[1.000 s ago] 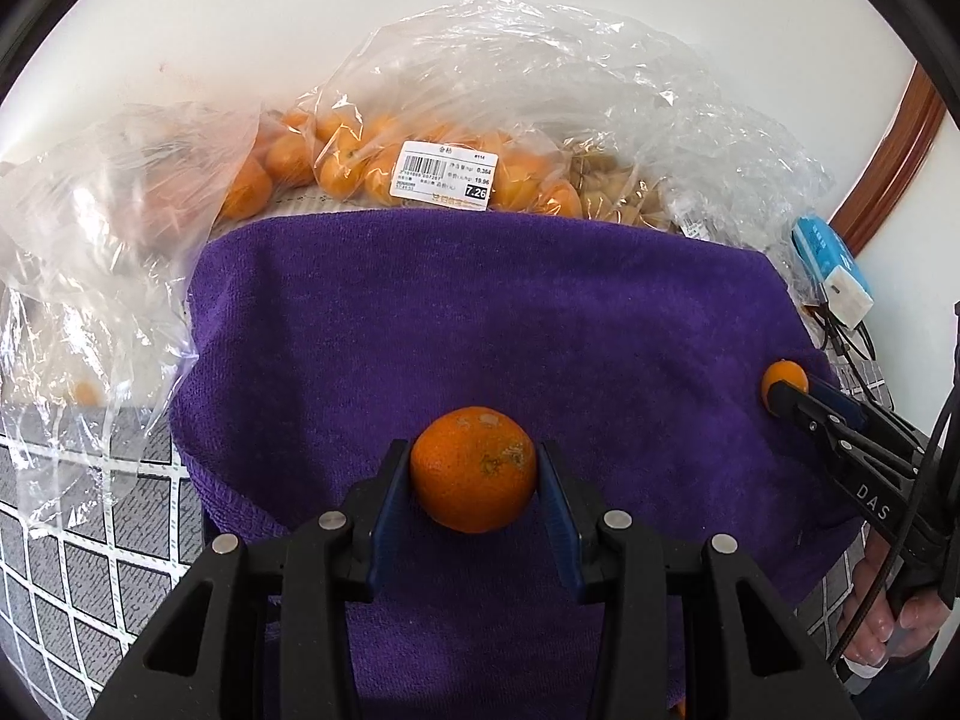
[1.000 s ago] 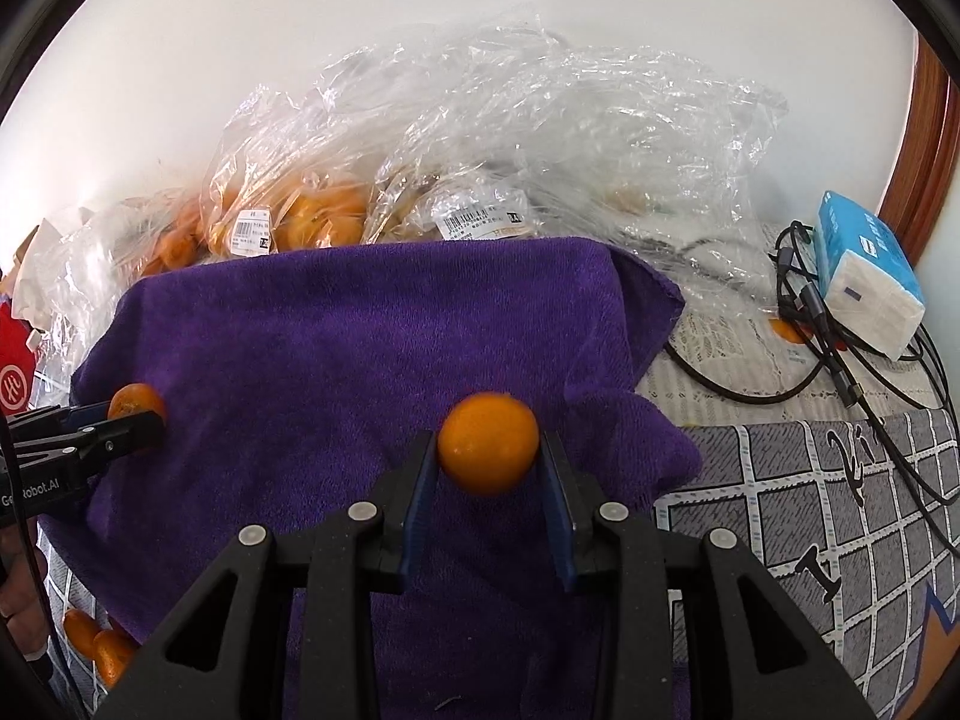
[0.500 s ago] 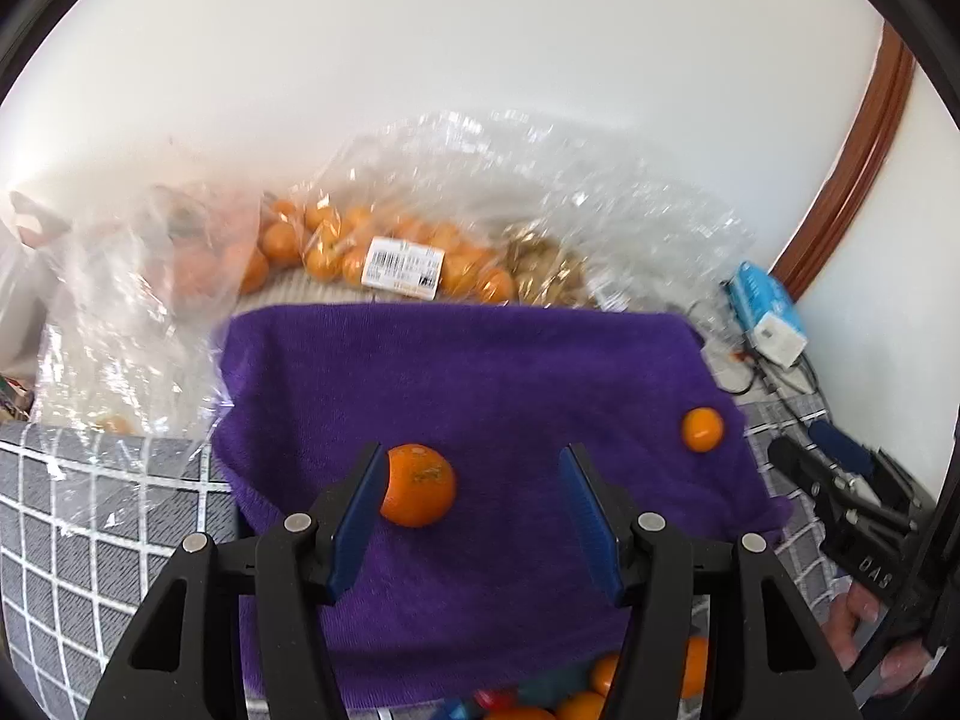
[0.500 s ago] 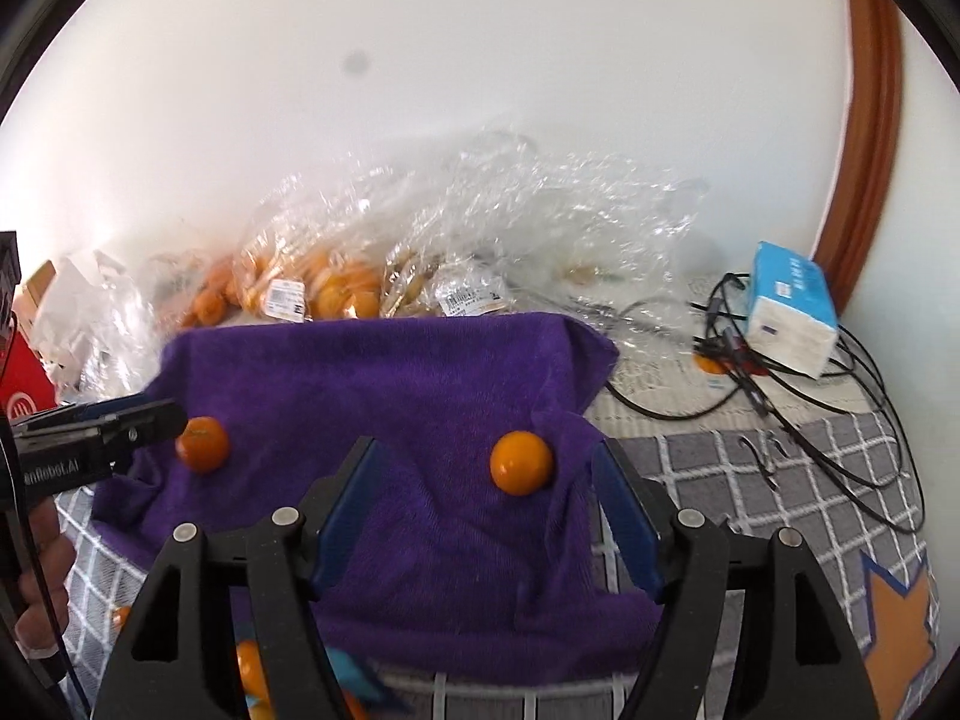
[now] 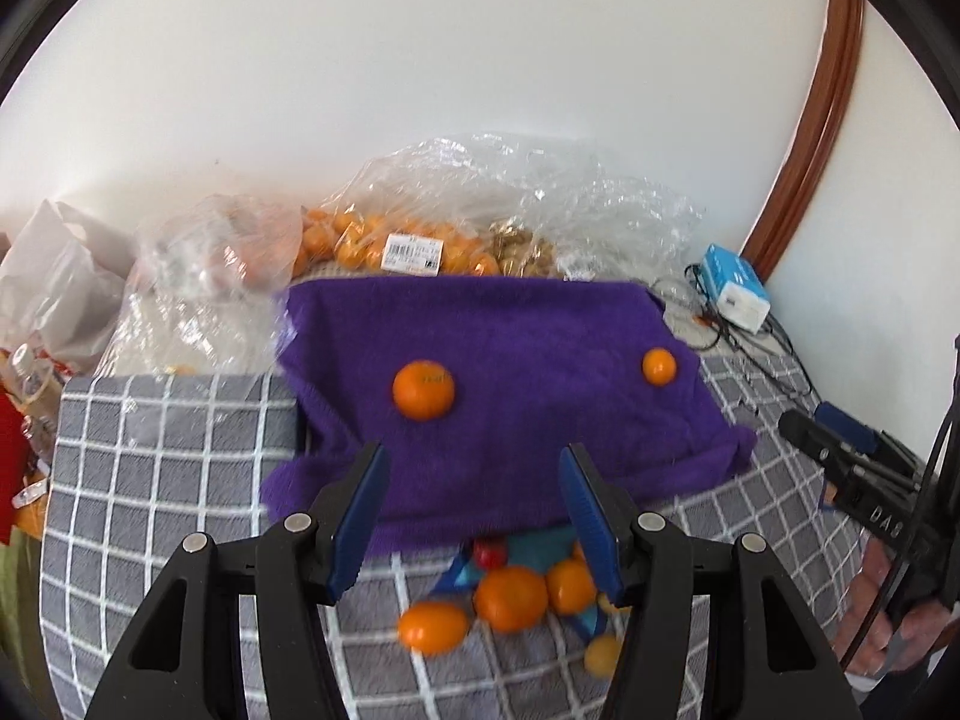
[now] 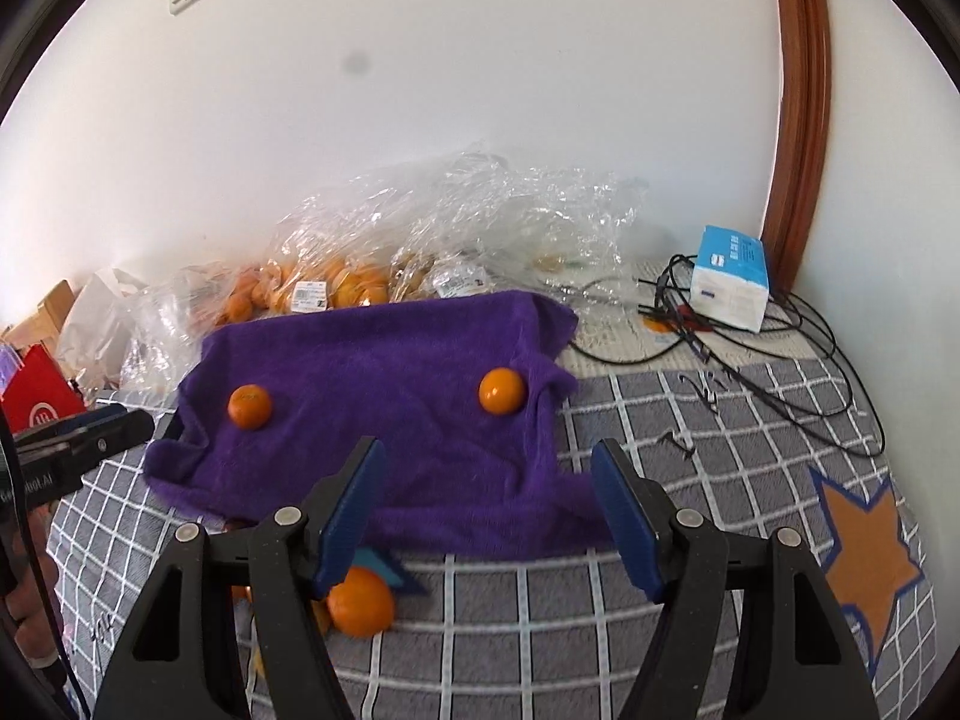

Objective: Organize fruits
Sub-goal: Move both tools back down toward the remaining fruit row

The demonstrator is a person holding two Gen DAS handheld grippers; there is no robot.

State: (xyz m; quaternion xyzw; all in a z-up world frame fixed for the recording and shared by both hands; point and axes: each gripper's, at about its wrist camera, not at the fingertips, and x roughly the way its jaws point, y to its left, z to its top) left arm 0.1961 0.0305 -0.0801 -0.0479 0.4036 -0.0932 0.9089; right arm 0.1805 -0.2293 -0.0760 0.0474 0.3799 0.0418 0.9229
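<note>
A purple towel [image 5: 510, 372] [image 6: 384, 396] lies on the grey checked cloth. Two oranges rest on it: a left orange [image 5: 423, 389] [image 6: 249, 406] and a right orange [image 5: 659, 366] [image 6: 502, 391]. My left gripper [image 5: 474, 516] is open and empty, held back above the towel's near edge. My right gripper [image 6: 489, 510] is open and empty, also held back from the towel. Several loose oranges [image 5: 510, 597] [image 6: 360, 600] lie on the cloth below the towel's near edge. The right gripper also shows in the left wrist view [image 5: 840, 456], and the left gripper in the right wrist view [image 6: 78, 438].
Clear plastic bags of oranges [image 5: 408, 240] [image 6: 324, 282] lie behind the towel by the white wall. A blue and white box [image 5: 737, 294] [image 6: 729, 276] and black cables [image 6: 750, 360] sit at the right. A red box [image 6: 36, 402] stands at the left.
Both grippers opened, let go of their oranges onto the purple towel, and drew back and up. The oranges now lie on the towel, far from the fingers.
</note>
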